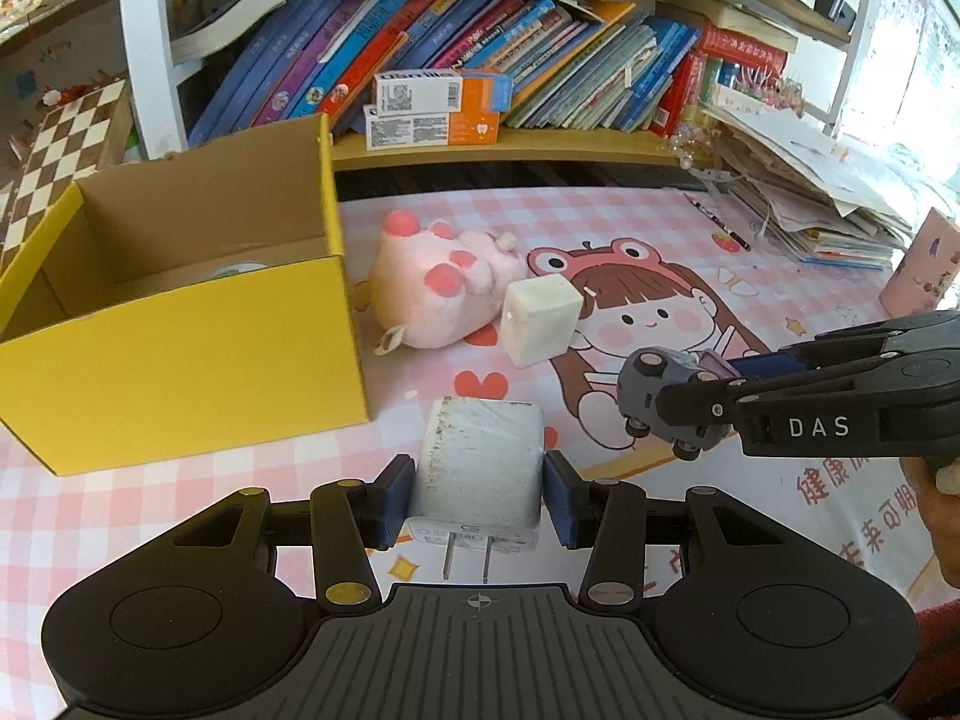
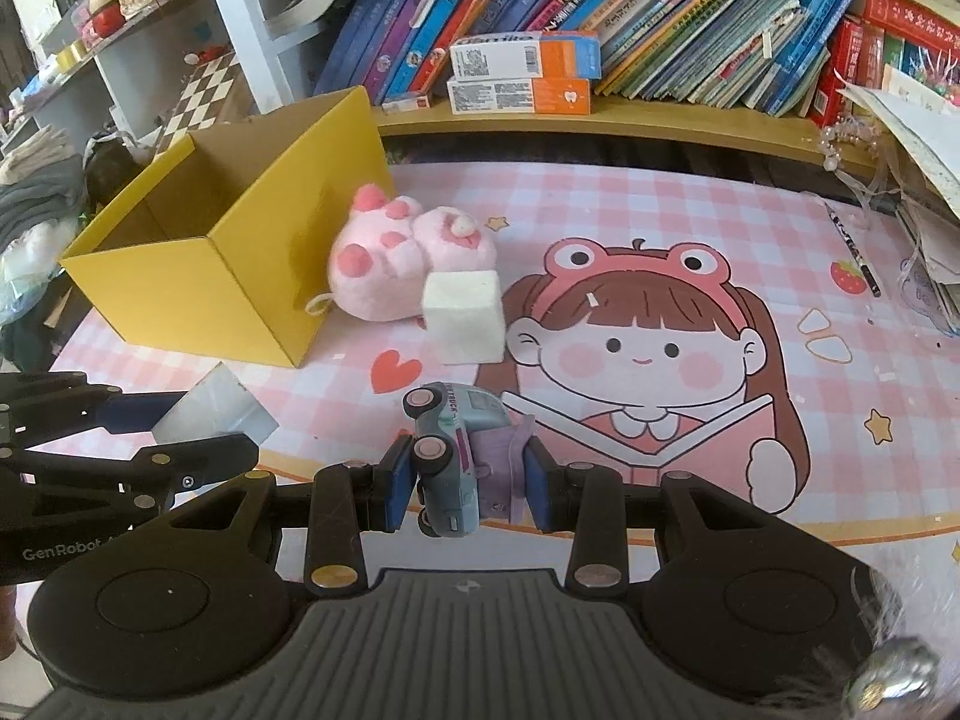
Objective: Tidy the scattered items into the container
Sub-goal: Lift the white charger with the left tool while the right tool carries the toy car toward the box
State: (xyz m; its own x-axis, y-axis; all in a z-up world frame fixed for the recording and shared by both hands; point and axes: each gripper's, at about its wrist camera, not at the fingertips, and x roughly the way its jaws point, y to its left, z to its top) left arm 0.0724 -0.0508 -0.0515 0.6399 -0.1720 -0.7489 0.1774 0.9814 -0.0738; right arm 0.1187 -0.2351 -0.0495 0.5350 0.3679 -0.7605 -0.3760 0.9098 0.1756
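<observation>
Jaws clamp charger (image 1: 480, 462), toy car (image 2: 456, 456); plush (image 1: 438, 282), cube (image 1: 540, 318) beside box (image 1: 180, 360).

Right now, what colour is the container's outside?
Yellow; the box shows it best in the left wrist view.

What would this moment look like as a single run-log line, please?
left gripper: shut on white charger | right gripper: shut on toy car | yellow box: open | plush toy, white cube: on mat

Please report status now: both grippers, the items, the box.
Left gripper shut on charger. Right gripper shut on toy car. Plush, white cube beside yellow box.
</observation>
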